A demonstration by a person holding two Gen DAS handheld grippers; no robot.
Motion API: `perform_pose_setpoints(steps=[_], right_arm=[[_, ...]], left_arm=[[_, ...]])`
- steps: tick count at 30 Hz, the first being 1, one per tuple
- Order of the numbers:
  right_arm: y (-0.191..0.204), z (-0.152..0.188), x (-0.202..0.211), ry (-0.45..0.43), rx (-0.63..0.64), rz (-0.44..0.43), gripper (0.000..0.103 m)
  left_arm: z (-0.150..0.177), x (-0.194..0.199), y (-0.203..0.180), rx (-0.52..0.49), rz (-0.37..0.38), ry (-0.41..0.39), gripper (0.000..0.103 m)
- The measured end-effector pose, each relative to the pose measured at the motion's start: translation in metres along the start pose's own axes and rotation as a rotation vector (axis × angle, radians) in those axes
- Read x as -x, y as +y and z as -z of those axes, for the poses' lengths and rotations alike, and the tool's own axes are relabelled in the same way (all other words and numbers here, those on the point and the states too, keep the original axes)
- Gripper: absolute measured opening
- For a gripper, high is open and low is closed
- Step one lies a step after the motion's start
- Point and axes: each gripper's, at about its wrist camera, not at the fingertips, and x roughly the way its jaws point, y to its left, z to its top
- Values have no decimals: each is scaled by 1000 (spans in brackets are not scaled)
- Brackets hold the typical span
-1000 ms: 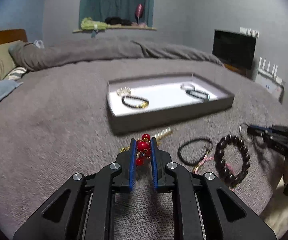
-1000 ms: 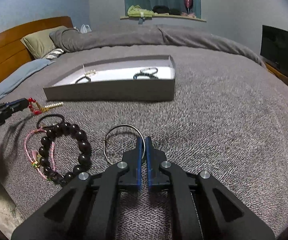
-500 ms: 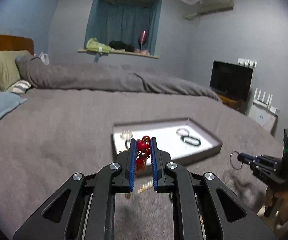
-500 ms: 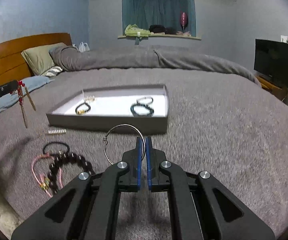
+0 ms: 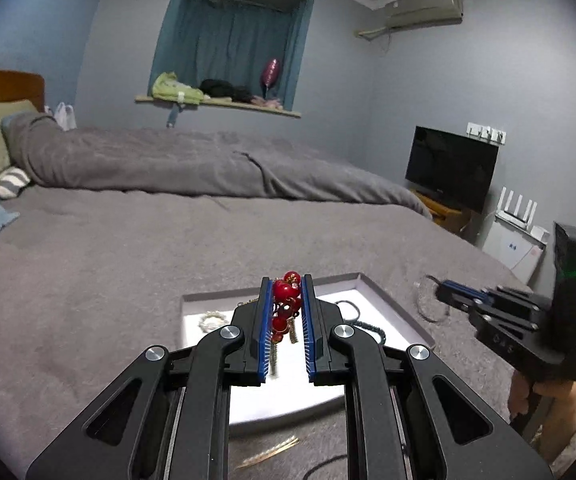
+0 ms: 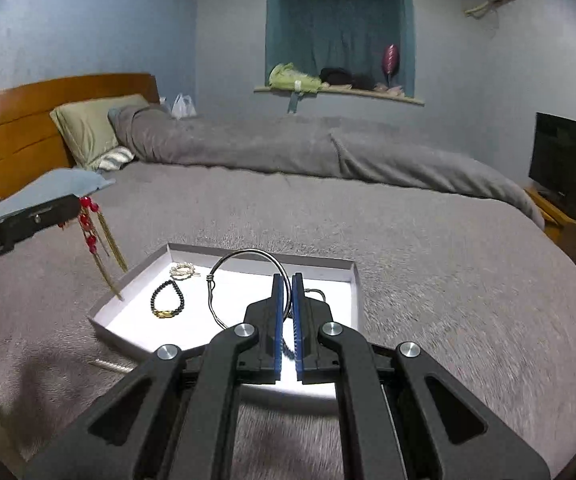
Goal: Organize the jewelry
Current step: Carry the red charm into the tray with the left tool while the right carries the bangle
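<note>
My left gripper (image 5: pixel 285 284) is shut on a red bead piece (image 5: pixel 286 300) with gold tassels, which hangs in the air above the grey tray (image 5: pixel 372 284). In the right wrist view the same red bead piece (image 6: pixel 88 226) dangles left of the tray (image 6: pixel 352 280). My right gripper (image 6: pixel 286 280) is shut on a silver wire bangle (image 6: pixel 244 258), held over the tray's white floor. Inside the tray lie a black bead bracelet with a gold clasp (image 6: pixel 168 300), a pale bracelet (image 6: pixel 183 269) and dark bracelets (image 5: pixel 362 318).
The tray rests on a wide bed with a grey blanket (image 6: pixel 448 280). A gold strip (image 5: pixel 268 454) and a black cord (image 5: pixel 328 466) lie on the blanket in front of the tray. Pillows (image 6: pixel 88 132) and headboard stand left, a TV (image 5: pixel 450 168) right.
Both grippers have risen from the blanket and moved toward the tray, each carrying its piece. The loose bracelets on the blanket have dropped out of view below.
</note>
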Motion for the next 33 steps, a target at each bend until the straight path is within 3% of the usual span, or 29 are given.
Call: perform_pose_setpoints(steps=[4,8,11,19,33], right_arm=[[-8,9,-35,49,-17,21,4],[-9,29,-63,141,3,14,4],[-8,36,-70,178,6,3,4],[-2,42,-64,209,16,-63,0],[-1,45,-58,202,0,-54,0]], left_arm=[[13,-26,4,1,11,57,14],[33,-55,19,25,24,165,14],[44,-66,29,56,34,222,14],[50,-68,28,90,137,264,14],[70,-86,49,72,-4,391,15]])
